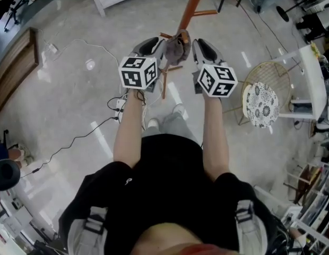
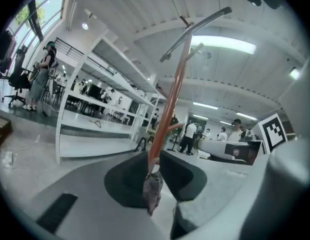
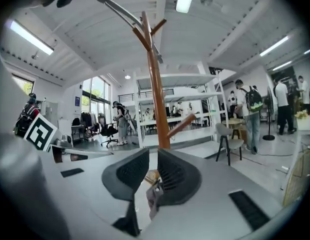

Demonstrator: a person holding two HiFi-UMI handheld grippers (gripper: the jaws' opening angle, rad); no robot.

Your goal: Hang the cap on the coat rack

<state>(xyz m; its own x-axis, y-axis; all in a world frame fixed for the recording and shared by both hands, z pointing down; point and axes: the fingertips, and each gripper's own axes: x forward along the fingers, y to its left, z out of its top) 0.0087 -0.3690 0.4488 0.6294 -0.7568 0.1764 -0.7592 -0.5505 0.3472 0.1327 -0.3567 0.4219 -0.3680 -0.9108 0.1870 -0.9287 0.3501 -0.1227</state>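
Left claw (image 1: pixel 158 45) and right claw (image 1: pixel 199 48) are each nipped shut on an edge of the grey-brown fabric cap (image 1: pixel 178 45). It's stretched side to side between them, right up against the orange-brown wooden coat rack (image 1: pixel 192 7), so neither's nearer really. Head view shows the whole cap. Claw views only catch a scrap of fabric, but they show the upper pegs (image 3: pixel 156 26) further up the pole.

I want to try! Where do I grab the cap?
Pinch the cap at its soft edge, from left and right, as the left gripper and right gripper do. It's floppy, so two pinches should keep it open for the coat rack.
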